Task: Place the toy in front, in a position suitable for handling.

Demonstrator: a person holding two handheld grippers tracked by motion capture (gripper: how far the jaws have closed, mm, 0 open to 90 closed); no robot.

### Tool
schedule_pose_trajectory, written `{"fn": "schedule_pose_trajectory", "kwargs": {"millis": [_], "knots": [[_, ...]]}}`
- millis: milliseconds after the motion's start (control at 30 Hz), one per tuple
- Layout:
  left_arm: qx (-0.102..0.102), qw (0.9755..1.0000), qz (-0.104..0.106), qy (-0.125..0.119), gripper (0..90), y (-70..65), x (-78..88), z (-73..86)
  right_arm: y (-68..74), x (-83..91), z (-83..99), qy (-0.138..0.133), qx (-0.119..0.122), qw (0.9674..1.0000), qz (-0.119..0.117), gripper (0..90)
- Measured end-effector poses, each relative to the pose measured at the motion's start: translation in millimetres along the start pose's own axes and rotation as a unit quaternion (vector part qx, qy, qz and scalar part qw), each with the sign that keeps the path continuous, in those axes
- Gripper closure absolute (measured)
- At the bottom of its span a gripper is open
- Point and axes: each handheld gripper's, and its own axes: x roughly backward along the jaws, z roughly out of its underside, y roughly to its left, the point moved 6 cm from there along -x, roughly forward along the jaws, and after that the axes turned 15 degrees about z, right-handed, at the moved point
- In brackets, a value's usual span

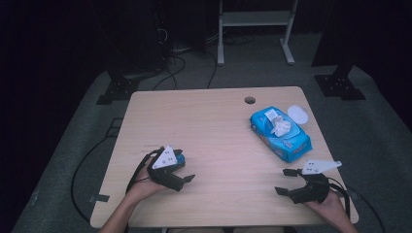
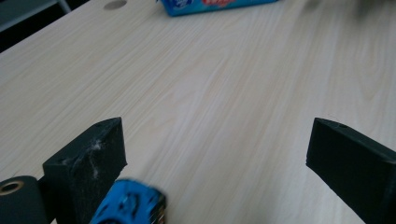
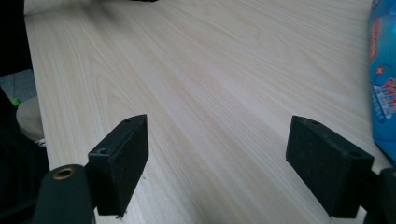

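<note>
Just ahead of the right gripper (image 1: 287, 181) sits the wet-wipes pack (image 1: 281, 133), flap up, one wipe poking out for pulling. Both its jaws and the left gripper (image 1: 180, 177)'s stand spread, gripping nothing.

The wipes pack (image 1: 281, 134) is blue, lying flat with its lid flipped open and a white wipe sticking up; it sits just beyond the right gripper (image 1: 286, 181), well apart from the left gripper (image 1: 187, 178).

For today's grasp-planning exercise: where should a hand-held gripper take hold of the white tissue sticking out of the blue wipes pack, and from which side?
Grip the tissue at its raised, crumpled tuft, coming from above: it stands up out of the top opening of the flat-lying wipes pack.
</note>
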Motion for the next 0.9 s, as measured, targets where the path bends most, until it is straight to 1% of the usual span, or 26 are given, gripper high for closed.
{"fn": "schedule_pose_trajectory", "kwargs": {"millis": [67, 133, 200, 233, 300, 333, 467, 533, 600, 667, 733, 867, 900], "knots": [[0.0, 0.9999, -0.003, 0.014, 4.2, 5.1, 5.5, 4.7, 2.4, -2.9, -0.3, 0.004, 0.007, 1.0, -0.002, 20.6], [0.001, 0.9997, -0.009, 0.025, 4.2, 10.4, 11.0, 8.9, 4.1, -4.1, 0.2, 0.007, 0.009, 0.9999, -0.005, 20.6], [0.007, 0.9993, -0.015, 0.033, 4.2, 16.1, 16.6, 13.9, 5.0, -5.0, 0.6, 0.01, 0.01, 0.9999, -0.008, 20.6], [0.009, 0.999, -0.017, 0.04, 4.2, 21.0, 21.3, 18.2, 5.1, -5.6, 0.5, 0.01, 0.011, 0.9999, -0.008, 20.5], [0.017, 0.9986, -0.021, 0.046, 4.2, 26.2, 25.8, 22.0, 5.2, -6.9, 0.2, 0.011, 0.011, 0.9998, -0.011, 20.5], [0.021, 0.9985, -0.023, 0.045, 4.2, 28.9, 28.7, 24.2, 5.2, -6.9, 0.2, 0.011, 0.011, 0.9998, -0.011, 20.5], [0.028, 0.9975, -0.026, 0.059, 4.4, 38.1, 37.0, 34.1, 5.7, -8.9, 0.4, 0.013, 0.011, 0.9997, -0.014, 20.5], [0.036, 0.9965, -0.022, 0.073, 5.1, 43.9, 40.4, 41.3, 6.5, -10.6, 0.6, 0.016, 0.015, 0.9996, -0.016, 20.5], [0.042, 0.9957, -0.023, 0.079, 5.1, 46.7, 41.1, 44.8, 7.0, -11.0, 0.5, 0.018, 0.014, 0.9996, -0.017, 20.5], [0.044, 0.9954, -0.02, 0.083, 5.1, 48.2, 40.5, 47.0, 7.2, -11.2, 0.4, 0.018, 0.014, 0.9996, -0.017, 20.5], [0.043, 0.9943, -0.017, 0.096, 5.2, 50.7, 39.4, 50.3, 7.0, -11.2, 0.5, 0.018, 0.014, 0.9996, -0.017, 20.5], [0.058, 0.9922, -0.01, 0.11, 5.2, 56.3, 35.8, 57.9, 5.7, -11.0, 1.7, 0.021, 0.018, 0.9995, -0.016, 20.5], [0.061, 0.9916, -0.007, 0.114, 6.4, 56.8, 34.9, 59.6, 5.5, -10.8, 1.7, 0.021, 0.017, 0.9995, -0.017, 20.5]]}}
